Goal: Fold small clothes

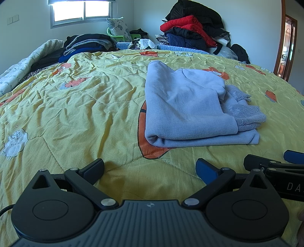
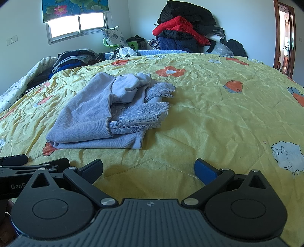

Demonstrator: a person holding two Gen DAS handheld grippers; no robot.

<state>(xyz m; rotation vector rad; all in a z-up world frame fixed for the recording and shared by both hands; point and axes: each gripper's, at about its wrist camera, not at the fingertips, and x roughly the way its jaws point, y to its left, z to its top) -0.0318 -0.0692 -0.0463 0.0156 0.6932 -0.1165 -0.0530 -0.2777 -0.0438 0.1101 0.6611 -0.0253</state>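
Pale blue knit garment with lace trim (image 1: 190,108) (image 2: 102,112) lies folded on the yellow flower-print quilt (image 1: 76,106) (image 2: 218,106). Left gripper (image 1: 150,169) and right gripper (image 2: 149,168) sit just short of it, side by side, jaws spread wide, holding nothing.

Sweater (image 1: 186,112): pale lilac-blue, fine ribbed knit, lace trim
Quilt (image 1: 76,106): yellow, orange flowers, white sheep
Far pile of coats (image 2: 182,30): black, red, navy
Far left stack of clothes (image 1: 89,42): grey, black, blue
Window blind (image 2: 75,8): blue, pink lotus, green leaves
Pillow (image 1: 118,26): white, grey flowers
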